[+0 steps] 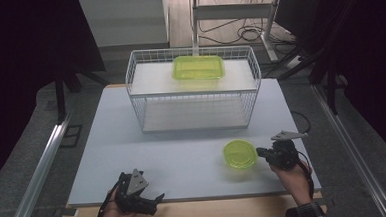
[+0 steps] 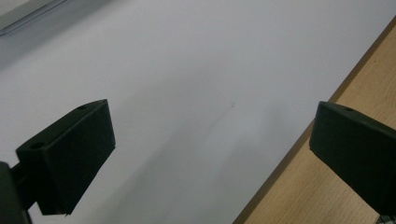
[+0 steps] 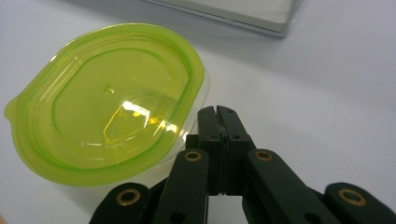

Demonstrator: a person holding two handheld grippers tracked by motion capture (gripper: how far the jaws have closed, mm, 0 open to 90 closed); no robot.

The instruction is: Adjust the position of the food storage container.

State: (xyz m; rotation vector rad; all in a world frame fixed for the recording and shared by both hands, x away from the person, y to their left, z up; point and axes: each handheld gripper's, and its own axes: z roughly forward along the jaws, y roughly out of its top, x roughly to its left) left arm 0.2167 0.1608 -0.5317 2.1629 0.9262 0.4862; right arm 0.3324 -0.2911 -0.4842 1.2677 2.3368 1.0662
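A round yellow-green plastic container with its lid on (image 1: 240,153) (image 3: 107,102) sits on the white table top at the front right. My right gripper (image 1: 260,154) (image 3: 217,111) is just to its right, jaws pressed together with nothing between them, tips close beside the lid's rim. At the table's front left edge my left gripper (image 1: 151,188) (image 2: 212,126) rests with its jaws wide apart over bare table. A rectangular yellow-green container (image 1: 198,67) stands on the upper shelf of a white wire basket (image 1: 192,91).
The wire basket stands at the middle back of the white table top (image 1: 132,141); its lower shelf (image 1: 194,113) holds nothing. A wooden strip (image 2: 327,200) runs along the table's front edge. Metal rails (image 1: 39,166) flank the table.
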